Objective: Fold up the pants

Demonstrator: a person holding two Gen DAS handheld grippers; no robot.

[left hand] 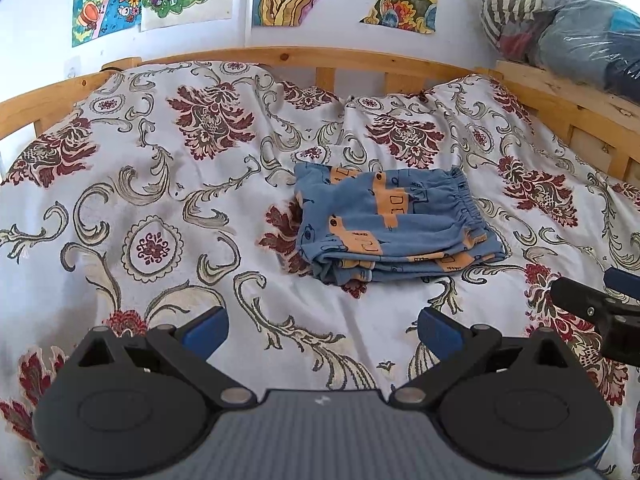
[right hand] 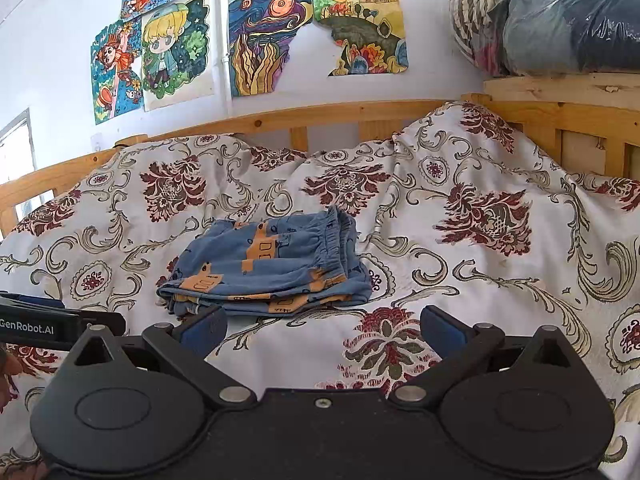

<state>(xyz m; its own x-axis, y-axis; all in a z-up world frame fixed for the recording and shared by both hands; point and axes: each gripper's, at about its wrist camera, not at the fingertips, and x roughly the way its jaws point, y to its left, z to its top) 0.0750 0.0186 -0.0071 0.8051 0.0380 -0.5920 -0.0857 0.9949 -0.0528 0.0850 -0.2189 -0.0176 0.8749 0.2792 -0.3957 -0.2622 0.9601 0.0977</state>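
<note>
Clear plastic bag (right hand: 560, 20) sits on wooden ledge (right hand: 560, 88) at far right corner of bed; contents are bundled textiles: striped piece, grey-blue and dark pieces (exact items can't be made out through the film). No other container seen.

Pants (left hand: 394, 224), blue w/ orange print, lie folded into a compact stack on floral bedspread (left hand: 160, 200), roughly mid-bed, somewhat nearer the far rail (left hand: 320, 58) than the near edge. Elastic waistband on the stack's right side; folded layers show along its near edge.

Left gripper (left hand: 322, 330): jaws wide apart, nothing held, above bare bedspread. Pants ahead of it and slightly right, well clear of fingertips.

Right gripper (right hand: 324, 330): jaws likewise wide, empty. Pants ahead and to its left; near edge of stack appears just beyond left fingertip (right hand: 206, 328), contact can't be confirmed.

Grippers side by side, each showing at the edge of the other's view. Drawings (right hand: 248, 40) taped to wall behind bed.
</note>
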